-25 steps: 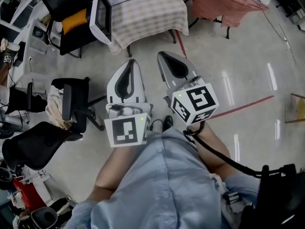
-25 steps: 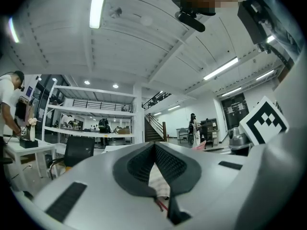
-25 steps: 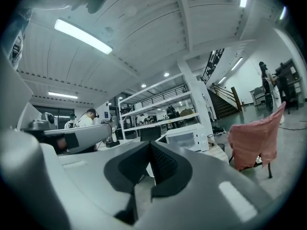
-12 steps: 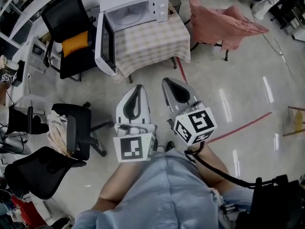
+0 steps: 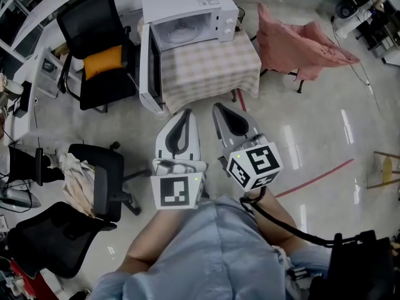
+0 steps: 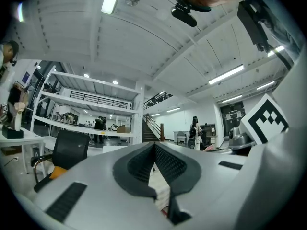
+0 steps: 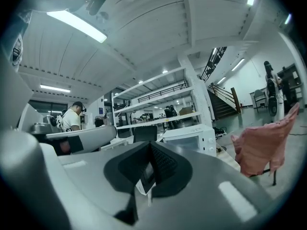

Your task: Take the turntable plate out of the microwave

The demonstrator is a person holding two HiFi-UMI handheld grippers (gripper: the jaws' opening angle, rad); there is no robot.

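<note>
Floor: grey workshop floor (image 5: 312, 136), chairs (image 5: 100, 55) at left.
Table: checked table (image 5: 212, 67) ahead of the person.
Microwave: microwave (image 5: 187, 8) at the table's far edge, door (image 5: 150, 67) open.
Grippers: left gripper (image 5: 185, 112) and right gripper (image 5: 219, 107) both closed, empty, short of the table's near edge.
Plate: plate (image 5: 183, 33) inside the microwave, well apart from both grippers.
Progress: barely begun, by my reading; reach, grip and lift-out remain.

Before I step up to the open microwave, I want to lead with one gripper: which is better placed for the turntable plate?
Left, probably. Both are shut and empty, but the left gripper lines up with the turntable plate; the right gripper sits off toward the control panel.
</note>
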